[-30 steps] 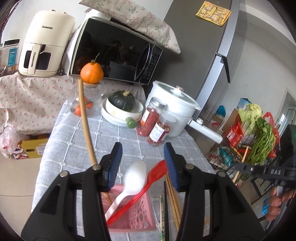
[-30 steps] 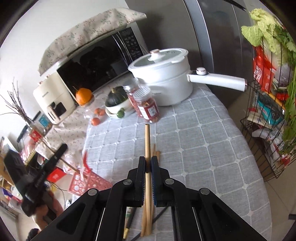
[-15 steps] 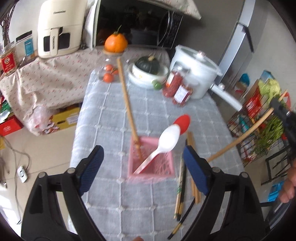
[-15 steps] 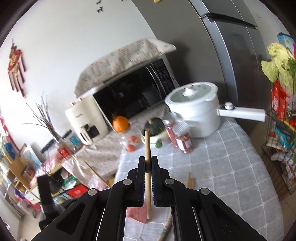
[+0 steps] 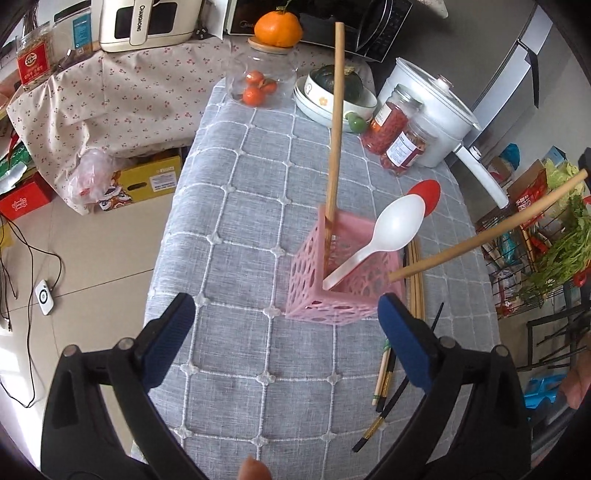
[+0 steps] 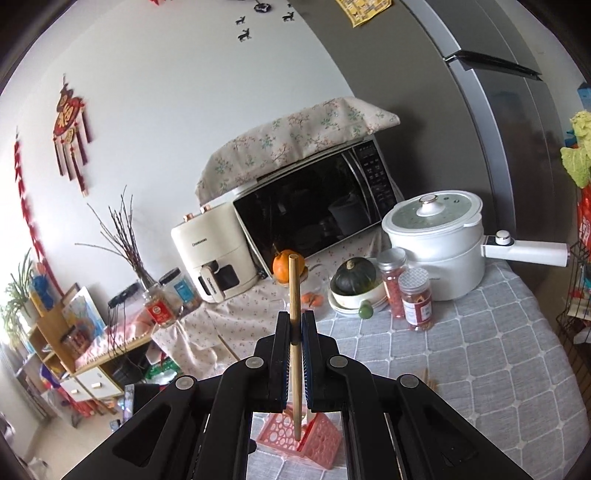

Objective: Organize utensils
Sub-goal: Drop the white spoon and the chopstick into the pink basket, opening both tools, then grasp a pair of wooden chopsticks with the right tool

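Now the left claw (image 5: 286,314) has spread wide and empty, while the right claw (image 6: 294,332) carries its clamped chopstick (image 6: 294,321) higher.

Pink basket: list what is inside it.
The pink basket holds a wooden stick leaning against its far corner, a white spoon and a red spoon behind it. The basket's walls hide the floor and the utensils' lower ends.

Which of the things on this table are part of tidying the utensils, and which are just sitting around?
Part of the job: pink basket, white spoon, red spoon, held wooden stick, loose chopsticks.

Just lying about: white pot, spice jars, squash bowl, orange.
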Demonstrator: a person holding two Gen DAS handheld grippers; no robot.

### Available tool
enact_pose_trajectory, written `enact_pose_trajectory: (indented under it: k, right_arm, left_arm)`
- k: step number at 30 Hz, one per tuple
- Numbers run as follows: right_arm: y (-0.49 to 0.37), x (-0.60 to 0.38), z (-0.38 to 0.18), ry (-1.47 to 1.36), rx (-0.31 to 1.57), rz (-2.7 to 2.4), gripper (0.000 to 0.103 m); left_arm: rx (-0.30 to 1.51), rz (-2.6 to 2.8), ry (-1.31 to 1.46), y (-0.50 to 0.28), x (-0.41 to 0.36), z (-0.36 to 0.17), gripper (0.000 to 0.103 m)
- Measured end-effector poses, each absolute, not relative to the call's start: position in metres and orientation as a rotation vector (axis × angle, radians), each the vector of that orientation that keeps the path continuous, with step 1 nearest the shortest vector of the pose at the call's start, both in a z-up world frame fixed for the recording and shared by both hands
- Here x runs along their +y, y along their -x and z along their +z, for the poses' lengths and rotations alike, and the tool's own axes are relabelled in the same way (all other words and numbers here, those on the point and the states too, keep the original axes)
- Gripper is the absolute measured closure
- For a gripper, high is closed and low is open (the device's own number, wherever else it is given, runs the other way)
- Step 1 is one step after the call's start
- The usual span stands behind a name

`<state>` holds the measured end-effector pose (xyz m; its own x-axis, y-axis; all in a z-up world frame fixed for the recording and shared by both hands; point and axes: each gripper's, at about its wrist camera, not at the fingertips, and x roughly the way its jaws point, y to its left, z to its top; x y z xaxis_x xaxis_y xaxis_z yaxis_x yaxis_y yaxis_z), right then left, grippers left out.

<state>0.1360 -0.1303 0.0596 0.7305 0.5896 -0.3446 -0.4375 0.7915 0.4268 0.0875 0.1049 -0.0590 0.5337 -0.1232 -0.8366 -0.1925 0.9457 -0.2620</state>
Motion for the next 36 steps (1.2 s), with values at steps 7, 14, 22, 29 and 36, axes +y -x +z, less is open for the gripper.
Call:
enact_pose_trajectory:
  k: [7,14,22,29,36]
  right_arm:
    - [-0.141,-0.102,0.037,-0.238,0.542,0.567,0.097]
    - [-0.145,-0.108,0.026,-0.272,0.585,0.596,0.035]
    - [-0.145,-0.150,0.027,-0.282,0.558,0.510,0.017]
    - [-0.153,-0.180,0.005,-0.219,0.632,0.398,0.010]
    - [-0.175,-0.191,-0.044,-0.128,0.856,0.285,0.010]
  left_arm:
    - [1.009,0.039,0.303,-0.086,0.101,-0.061,0.003]
    - [0.974,0.039,0.283,-0.083,0.096,-0.059,0.001]
    - [0.940,0.003,0.262,-0.081,0.080,-0.060,0.001]
    - [0.894,-0.032,0.258,-0.078,0.063,-0.060,0.001]
    - [0.941,-0.065,0.209,-0.080,0.042,-0.071,0.001]
